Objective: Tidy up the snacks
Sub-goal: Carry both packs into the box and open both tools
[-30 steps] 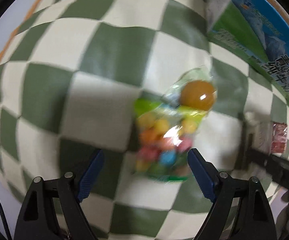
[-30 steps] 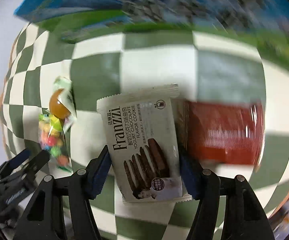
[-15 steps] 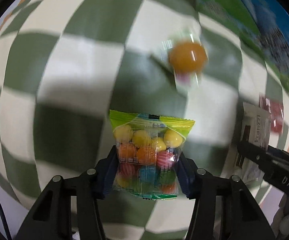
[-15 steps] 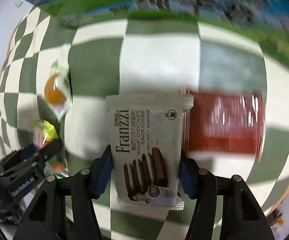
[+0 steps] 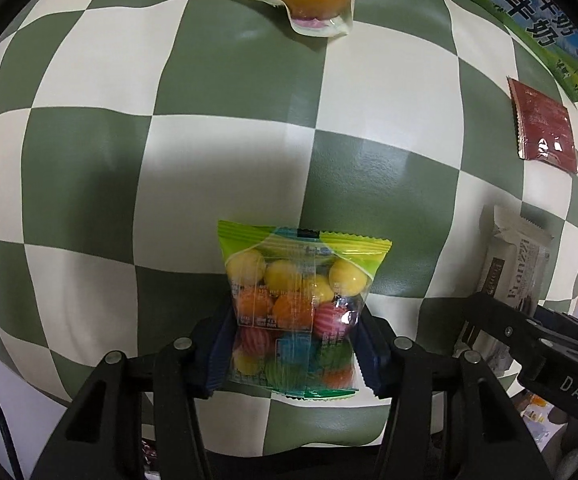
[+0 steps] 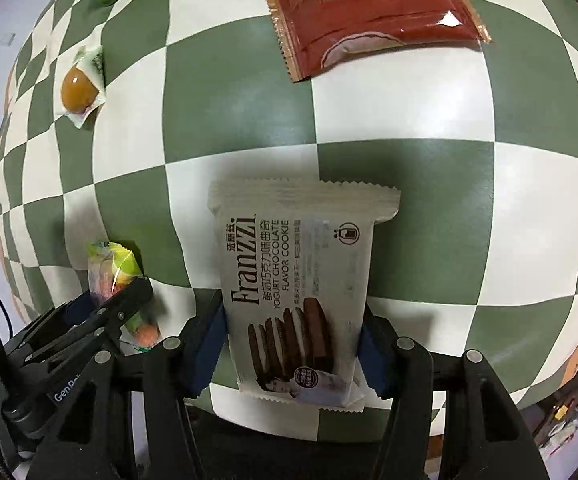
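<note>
Left gripper [image 5: 293,354] pinches candy bag [image 5: 295,308]; right gripper [image 6: 291,350] pinches cookie packet [image 6: 297,288] (both lengthwise, pointing away).

Left gripper [image 5: 294,350]: black plastic frame, blue ribbed pads, silver screw heads on the arms; thin black cable at lower left of frame. Right gripper [image 6: 291,350]: same build. White lettering "GenRo…" and "DAS" on the bodies.
</note>
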Demonstrator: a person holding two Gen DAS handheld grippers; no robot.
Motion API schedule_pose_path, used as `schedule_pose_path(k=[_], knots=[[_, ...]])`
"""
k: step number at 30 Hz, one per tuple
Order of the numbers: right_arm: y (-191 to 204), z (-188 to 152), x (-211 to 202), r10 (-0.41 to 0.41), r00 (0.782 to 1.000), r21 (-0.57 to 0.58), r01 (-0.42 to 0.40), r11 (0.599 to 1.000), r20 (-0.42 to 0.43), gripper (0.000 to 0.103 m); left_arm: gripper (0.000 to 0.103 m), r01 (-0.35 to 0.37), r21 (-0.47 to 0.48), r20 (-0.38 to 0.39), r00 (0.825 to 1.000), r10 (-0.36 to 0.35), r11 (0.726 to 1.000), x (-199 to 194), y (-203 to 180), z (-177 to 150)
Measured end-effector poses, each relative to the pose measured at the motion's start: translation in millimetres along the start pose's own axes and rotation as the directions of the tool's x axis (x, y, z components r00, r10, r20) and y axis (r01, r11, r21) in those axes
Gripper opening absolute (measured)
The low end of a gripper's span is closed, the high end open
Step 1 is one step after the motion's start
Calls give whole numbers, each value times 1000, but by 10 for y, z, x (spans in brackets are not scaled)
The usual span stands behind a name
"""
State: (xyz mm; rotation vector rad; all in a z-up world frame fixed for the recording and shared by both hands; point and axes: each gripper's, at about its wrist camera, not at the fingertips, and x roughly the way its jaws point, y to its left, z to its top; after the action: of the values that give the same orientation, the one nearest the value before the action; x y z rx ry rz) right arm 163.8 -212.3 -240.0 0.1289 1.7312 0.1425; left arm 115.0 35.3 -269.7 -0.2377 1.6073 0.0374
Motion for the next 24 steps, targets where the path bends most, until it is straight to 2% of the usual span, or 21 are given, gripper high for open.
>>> schedule_pose_path(k=[2,5,9,13,16,19,24], knots=[[88,25,36,-5,1000,-4,5,1000,6,62,51,-17,9,8,1000,17,1000,-14,-61,-29],[264,-120,38,-8,1000,-4,9,1000,16,63,51,-38,18,20,999,37,999,-11,-198,-128],[296,-183,146,-9,1000,-12,10,1000,19,65,50,-46,31,25,999,46,998,-45,-310,-158],[363,-267,219,-56,998,-45,57,997,33,62,48,-47,36,36,998,46,998,-103,-379,-182],[501,-430,162,-56,997,-76,60,995,57,61,47,-12,38,29,1000,11,999,-265,-375,-204],[532,-591,43,-3,998,-83,8,997,64,57,47,50,42,19,999,-51,998,-471,-465,-128],[413,-585,-477,107,986,-51,-101,994,130,57,47,141,85,91,985,-149,986,-1065,-747,126]])
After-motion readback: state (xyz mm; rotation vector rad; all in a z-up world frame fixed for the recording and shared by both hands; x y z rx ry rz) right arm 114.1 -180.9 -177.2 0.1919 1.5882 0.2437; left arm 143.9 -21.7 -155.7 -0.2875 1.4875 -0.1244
